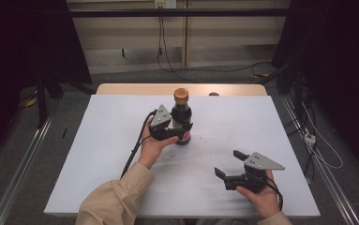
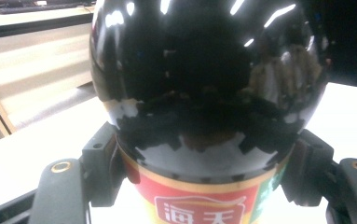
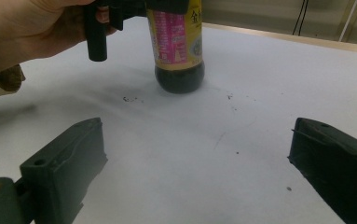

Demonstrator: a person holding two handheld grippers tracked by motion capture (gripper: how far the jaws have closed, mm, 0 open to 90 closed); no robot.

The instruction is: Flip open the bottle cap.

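A dark soy sauce bottle (image 1: 182, 117) with a tan cap stands upright near the middle of the white table (image 1: 111, 154). My left gripper (image 1: 177, 130) is shut around its body at the label, one jaw on each side. In the left gripper view the glossy black bottle (image 2: 204, 93) sits between the jaws, its red label at the bottom. My right gripper (image 1: 228, 163) rests low near the front right of the table, open with nothing between its jaws. From the right gripper view, the bottle (image 3: 178, 51) stands ahead, its base on the table.
A small dark object (image 1: 213, 94) lies at the table's far edge. Faint scuff marks (image 3: 129, 99) dot the table near the bottle. Cables run over the floor behind and to the right of the table.
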